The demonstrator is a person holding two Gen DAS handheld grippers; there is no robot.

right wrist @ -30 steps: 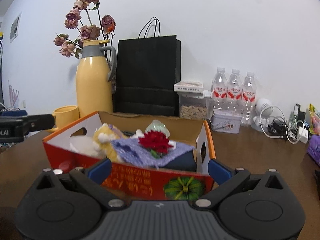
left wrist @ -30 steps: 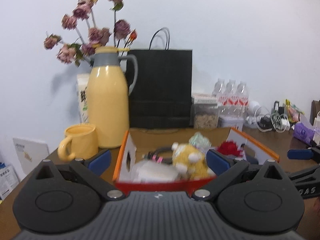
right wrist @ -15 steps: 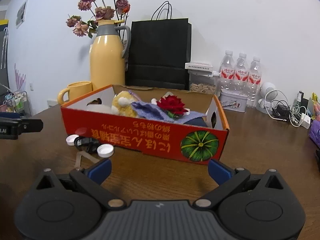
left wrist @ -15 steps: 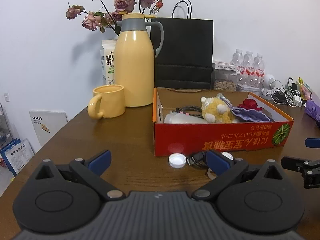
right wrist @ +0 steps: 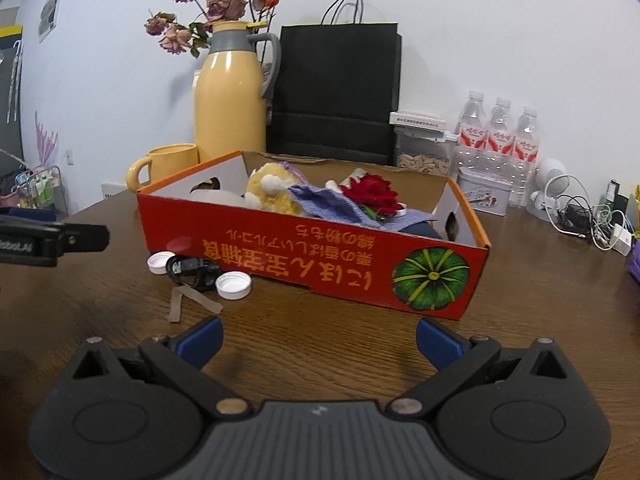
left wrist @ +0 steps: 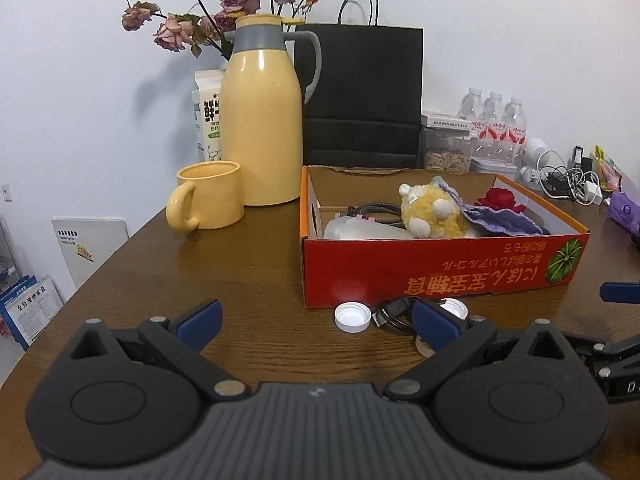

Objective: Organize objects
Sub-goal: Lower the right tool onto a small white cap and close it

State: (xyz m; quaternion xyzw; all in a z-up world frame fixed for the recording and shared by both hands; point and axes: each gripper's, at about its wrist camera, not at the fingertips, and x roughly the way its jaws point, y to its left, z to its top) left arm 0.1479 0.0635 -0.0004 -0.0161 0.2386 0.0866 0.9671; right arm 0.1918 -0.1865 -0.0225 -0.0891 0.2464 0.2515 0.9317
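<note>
Red cardboard box [right wrist: 320,256]: inverted yellow print, green pumpkin graphic [right wrist: 431,276]. Left gripper [left wrist: 316,322] and right gripper [right wrist: 318,338]: jaws spread wide, empty.

Each gripper is matte black plastic: the left gripper [left wrist: 316,320] and right gripper [right wrist: 318,338] share blue-padded fingers, silver pivot screws, two round black discs and a ribbed grey centre plate — small white mark at top.

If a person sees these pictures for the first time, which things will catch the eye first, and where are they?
First comes the red cardboard box in the middle of the brown table, holding a yellow plush toy and a red flower. Behind it to the left stand a tall yellow thermos jug and a matching mug.
</note>
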